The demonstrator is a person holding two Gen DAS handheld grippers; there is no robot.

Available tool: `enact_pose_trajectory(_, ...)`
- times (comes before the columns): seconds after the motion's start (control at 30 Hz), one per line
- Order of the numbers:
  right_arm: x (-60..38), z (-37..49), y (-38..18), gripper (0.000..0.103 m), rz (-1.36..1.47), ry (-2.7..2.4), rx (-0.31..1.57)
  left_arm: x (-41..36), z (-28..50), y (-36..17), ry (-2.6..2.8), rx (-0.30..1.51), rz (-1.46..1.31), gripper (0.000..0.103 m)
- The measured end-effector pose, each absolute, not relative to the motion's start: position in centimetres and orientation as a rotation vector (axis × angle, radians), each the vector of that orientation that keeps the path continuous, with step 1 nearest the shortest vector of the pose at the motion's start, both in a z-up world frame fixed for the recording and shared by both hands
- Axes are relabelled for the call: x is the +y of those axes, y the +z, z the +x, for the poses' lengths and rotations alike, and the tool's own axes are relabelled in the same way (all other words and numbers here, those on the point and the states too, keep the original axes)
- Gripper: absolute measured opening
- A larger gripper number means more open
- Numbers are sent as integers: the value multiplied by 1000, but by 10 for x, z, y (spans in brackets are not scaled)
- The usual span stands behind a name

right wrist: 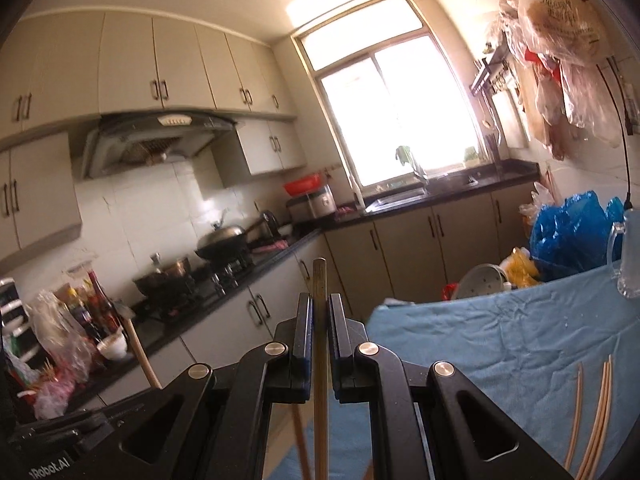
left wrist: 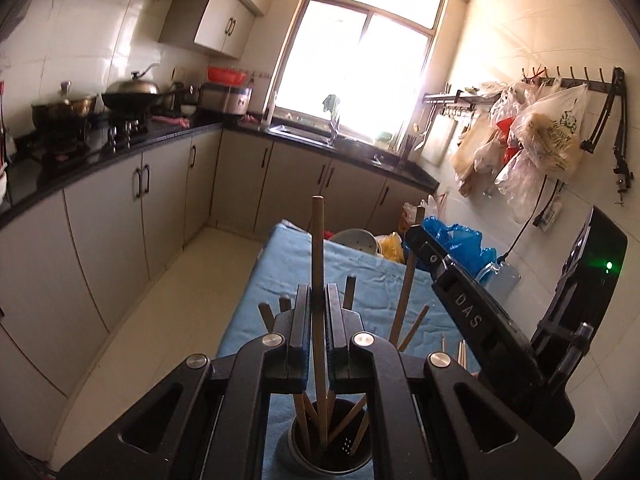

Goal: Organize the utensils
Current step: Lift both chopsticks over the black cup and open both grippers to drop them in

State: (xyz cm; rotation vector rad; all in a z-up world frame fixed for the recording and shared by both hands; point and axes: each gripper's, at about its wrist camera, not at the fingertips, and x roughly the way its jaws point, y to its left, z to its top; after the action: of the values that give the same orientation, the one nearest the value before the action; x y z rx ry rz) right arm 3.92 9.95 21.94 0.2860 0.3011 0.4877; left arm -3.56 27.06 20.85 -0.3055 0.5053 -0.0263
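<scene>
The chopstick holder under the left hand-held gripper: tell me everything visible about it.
The chopstick holder is a dark, round, upright cup, seemingly metal, with small drain holes in its inner wall. It stands on the blue cloth, partly hidden by the left hand-held gripper. Several wooden chopsticks lean inside at different angles. The tall chopstick clamped in the gripper reaches down into its opening.

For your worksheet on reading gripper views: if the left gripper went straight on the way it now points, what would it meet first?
The left gripper, shut on a chopstick, points along the blue cloth. The cloth looks bare ahead, so it would probably meet the pale bowl at the far edge first, though depth is unclear.
</scene>
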Motion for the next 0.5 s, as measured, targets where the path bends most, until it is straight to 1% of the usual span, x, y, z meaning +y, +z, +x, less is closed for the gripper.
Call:
enact_pose_trajectory(0.27, 87, 36, 196, 9, 247, 482, 379, 261, -35, 194, -20, 541, -293, 6)
enact_pose_trajectory(0.3, 86, 35, 194, 11, 243, 485, 387, 260, -36, 194, -14, 542, -290, 6)
enact_pose_trajectory(0.37, 82, 33, 194, 21, 245, 490, 387, 257, -42, 194, 7, 539, -275, 6)
enact_pose_trajectory(0.4, 80, 32, 195, 32, 248, 491, 384, 256, -44, 195, 14, 537, -266, 6)
enact_pose_trajectory(0.43, 75, 29, 196, 40, 252, 488, 377, 255, -47, 196, 21, 535, -258, 7)
enact_pose_trajectory(0.47, 73, 27, 198, 41, 253, 486, 373, 254, -50, 197, 31, 532, -251, 8)
enact_pose_trajectory(0.5, 70, 25, 200, 42, 254, 486, 371, 252, -55, 199, 47, 530, -244, 12)
